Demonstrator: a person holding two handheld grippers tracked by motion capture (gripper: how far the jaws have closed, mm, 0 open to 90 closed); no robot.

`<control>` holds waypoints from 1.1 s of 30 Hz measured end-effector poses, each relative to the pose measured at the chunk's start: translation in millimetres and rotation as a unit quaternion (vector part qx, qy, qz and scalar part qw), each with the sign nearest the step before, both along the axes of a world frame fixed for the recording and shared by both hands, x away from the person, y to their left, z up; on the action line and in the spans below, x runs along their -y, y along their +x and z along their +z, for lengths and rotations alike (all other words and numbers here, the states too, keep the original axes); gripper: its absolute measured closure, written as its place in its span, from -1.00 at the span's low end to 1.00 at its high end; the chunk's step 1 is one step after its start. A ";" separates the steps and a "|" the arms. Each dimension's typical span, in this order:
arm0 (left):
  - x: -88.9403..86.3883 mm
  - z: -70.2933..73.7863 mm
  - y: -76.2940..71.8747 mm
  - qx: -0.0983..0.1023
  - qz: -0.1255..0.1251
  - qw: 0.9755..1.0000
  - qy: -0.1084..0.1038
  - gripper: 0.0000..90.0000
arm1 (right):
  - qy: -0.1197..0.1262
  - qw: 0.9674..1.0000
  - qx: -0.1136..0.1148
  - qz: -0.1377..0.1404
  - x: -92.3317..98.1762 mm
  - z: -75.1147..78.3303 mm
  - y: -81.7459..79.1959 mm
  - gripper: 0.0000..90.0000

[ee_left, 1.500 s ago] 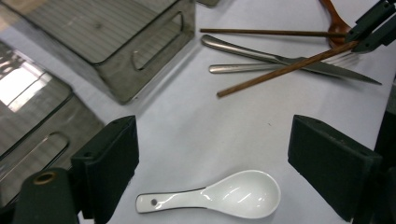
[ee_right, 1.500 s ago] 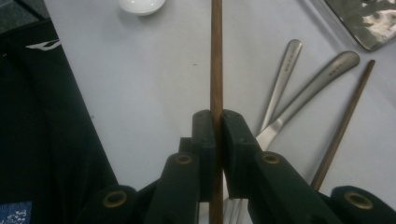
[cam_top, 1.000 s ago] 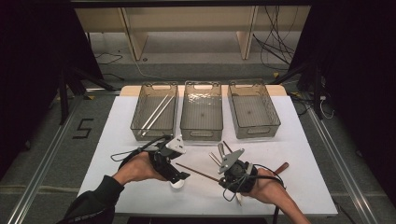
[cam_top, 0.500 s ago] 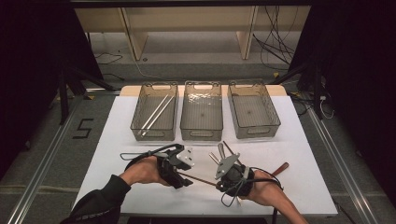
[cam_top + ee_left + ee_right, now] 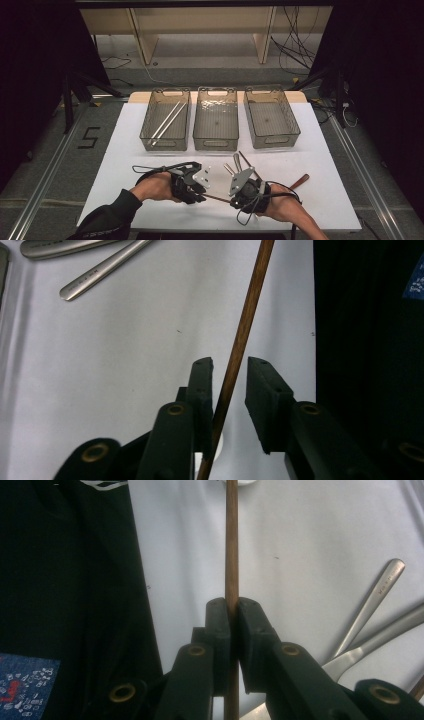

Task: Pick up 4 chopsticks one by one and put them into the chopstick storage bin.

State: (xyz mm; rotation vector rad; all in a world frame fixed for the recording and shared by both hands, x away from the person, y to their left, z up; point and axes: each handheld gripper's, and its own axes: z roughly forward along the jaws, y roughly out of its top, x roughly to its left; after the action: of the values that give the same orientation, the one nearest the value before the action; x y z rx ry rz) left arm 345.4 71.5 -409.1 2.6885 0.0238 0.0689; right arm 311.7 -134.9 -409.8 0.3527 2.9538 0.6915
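Jaws of right gripper (image 5: 233,611) were clamped on stick (image 5: 231,540); left gripper (image 5: 230,371) jaws apart around it. Two pieces were binned; cutlery (image 5: 239,161) was left on desk (image 5: 330,175).

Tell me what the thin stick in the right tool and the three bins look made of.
Stick: likely wood or bamboo, matte brown with faint grain. Bins: probably clear smoky plastic, glossy; the table shows through the walls.

A lab-style recording setup, dark all round. A white table (image 5: 320,150) stands between floor rails (image 5: 45,175). Loose cables (image 5: 295,50) lie at 1 o'clock, and a taped "5" (image 5: 89,137) marks the floor at 9 o'clock.
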 end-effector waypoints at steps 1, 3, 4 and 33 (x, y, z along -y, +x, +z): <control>-0.2 -0.3 0.2 -0.002 -0.001 1.000 -0.001 0.69 | -0.001 1.000 0.001 0.001 -0.2 -0.4 -0.3 0.88; -0.5 -1.3 0.1 -0.013 -0.008 1.000 0.003 0.75 | -0.002 1.000 0.001 0.008 -0.1 -0.9 -0.5 0.88; -0.4 -1.6 -0.4 -0.016 -0.014 1.000 0.006 0.78 | 0.003 1.000 0.004 0.019 -0.1 -2.3 0.0 0.88; -41.9 13.8 24.8 0.004 0.130 0.991 -0.045 0.89 | 0.113 0.972 0.066 -0.194 52.1 24.4 13.3 -0.22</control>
State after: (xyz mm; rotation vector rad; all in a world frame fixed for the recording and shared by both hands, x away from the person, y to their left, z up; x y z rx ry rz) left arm 370.1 113.4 -395.3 2.5806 0.3659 0.1557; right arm 325.0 -187.0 -385.4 0.8373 2.5712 0.9489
